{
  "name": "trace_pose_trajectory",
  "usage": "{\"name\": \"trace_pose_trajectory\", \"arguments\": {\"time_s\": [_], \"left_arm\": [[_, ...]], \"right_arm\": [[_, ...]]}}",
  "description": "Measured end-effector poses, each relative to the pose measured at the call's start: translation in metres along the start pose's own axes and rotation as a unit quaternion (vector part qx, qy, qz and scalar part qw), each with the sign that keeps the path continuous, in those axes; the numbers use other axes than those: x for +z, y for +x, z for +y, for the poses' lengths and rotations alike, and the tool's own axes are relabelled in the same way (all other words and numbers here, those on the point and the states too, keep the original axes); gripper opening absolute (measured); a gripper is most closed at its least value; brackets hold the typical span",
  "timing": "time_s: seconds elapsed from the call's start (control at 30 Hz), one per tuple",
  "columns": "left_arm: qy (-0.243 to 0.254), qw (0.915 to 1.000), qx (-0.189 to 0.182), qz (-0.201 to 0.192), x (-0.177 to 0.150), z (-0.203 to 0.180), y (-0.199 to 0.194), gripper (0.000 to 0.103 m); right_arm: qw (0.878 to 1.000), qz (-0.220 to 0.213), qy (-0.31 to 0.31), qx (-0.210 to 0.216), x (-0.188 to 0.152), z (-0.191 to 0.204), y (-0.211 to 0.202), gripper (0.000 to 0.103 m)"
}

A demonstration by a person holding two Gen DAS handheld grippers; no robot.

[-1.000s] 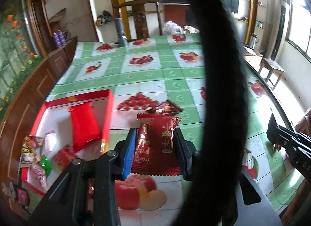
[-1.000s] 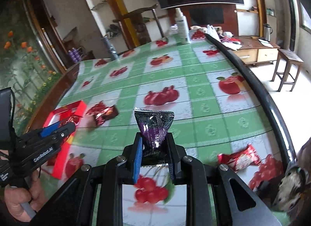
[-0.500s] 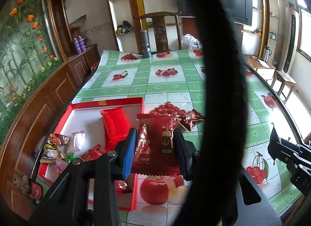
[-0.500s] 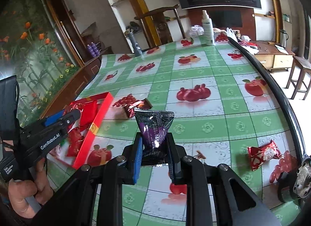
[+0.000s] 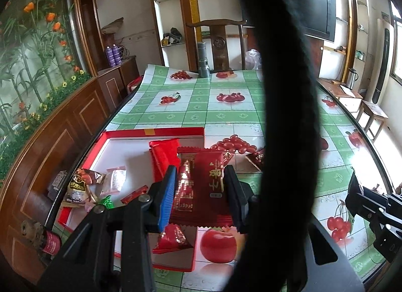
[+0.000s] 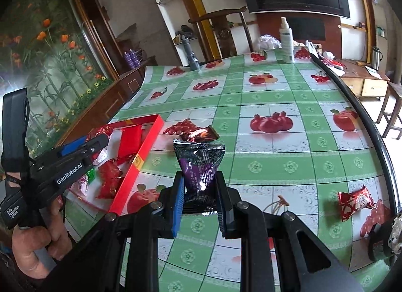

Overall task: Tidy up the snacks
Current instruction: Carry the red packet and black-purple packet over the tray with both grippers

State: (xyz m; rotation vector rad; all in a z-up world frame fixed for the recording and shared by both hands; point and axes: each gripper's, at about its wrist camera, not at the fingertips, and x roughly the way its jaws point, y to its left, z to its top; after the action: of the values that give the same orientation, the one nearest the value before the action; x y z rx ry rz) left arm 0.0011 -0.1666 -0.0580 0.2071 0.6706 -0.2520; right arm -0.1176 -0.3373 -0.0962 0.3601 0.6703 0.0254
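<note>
- The left gripper was clamped across the middle of a dark red snack packet, which stood upright between the jaws, its crimped top edge ahead of the fingertips.
- Just beyond and below that packet lay the red tray, with a flat bright red packet ahead and slightly left of the fingers, and small mixed sweets further to the left.
- The right gripper was closed on a purple-black snack packet, pinched at its lower half, the wider top flaring above the jaws.
- From that gripper, the tray sat ahead to the left, a brown wrapped snack lay on the tablecloth straight ahead, and a red-and-white sweet lay off to the right, near the table edge.
- Both held packets looked light, soft and crinkly (glossy film, so likely slippery); a grip across the filled body seemed safer than one on the thin crimped ends, which would probably fold or slide out.
- The loose sweet on the right appeared small and puffy, best taken across its middle rather than by its twisted ends.
</note>
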Motion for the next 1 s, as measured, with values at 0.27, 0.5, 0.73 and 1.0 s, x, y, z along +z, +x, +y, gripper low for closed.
{"name": "trace_pose_trajectory", "arguments": {"time_s": [0.27,0.5,0.73,1.0], "left_arm": [[-0.015,0.9999,0.009,0.0,-0.001,0.016,0.001,0.04],[-0.023,0.9997,0.013,0.002,-0.003,0.026,0.004,0.04],[-0.034,0.9991,0.023,0.008,-0.008,0.041,0.007,0.04],[-0.059,0.9969,0.047,0.022,-0.018,0.079,0.014,0.04]], "right_arm": [[1.0,0.004,-0.012,0.008,0.0,0.015,0.004,0.022],[1.0,0.009,-0.018,0.013,0.0,0.023,0.009,0.022],[0.999,0.016,-0.031,0.024,0.002,0.038,0.019,0.022],[0.997,0.031,-0.05,0.056,0.008,0.064,0.043,0.022]]}}
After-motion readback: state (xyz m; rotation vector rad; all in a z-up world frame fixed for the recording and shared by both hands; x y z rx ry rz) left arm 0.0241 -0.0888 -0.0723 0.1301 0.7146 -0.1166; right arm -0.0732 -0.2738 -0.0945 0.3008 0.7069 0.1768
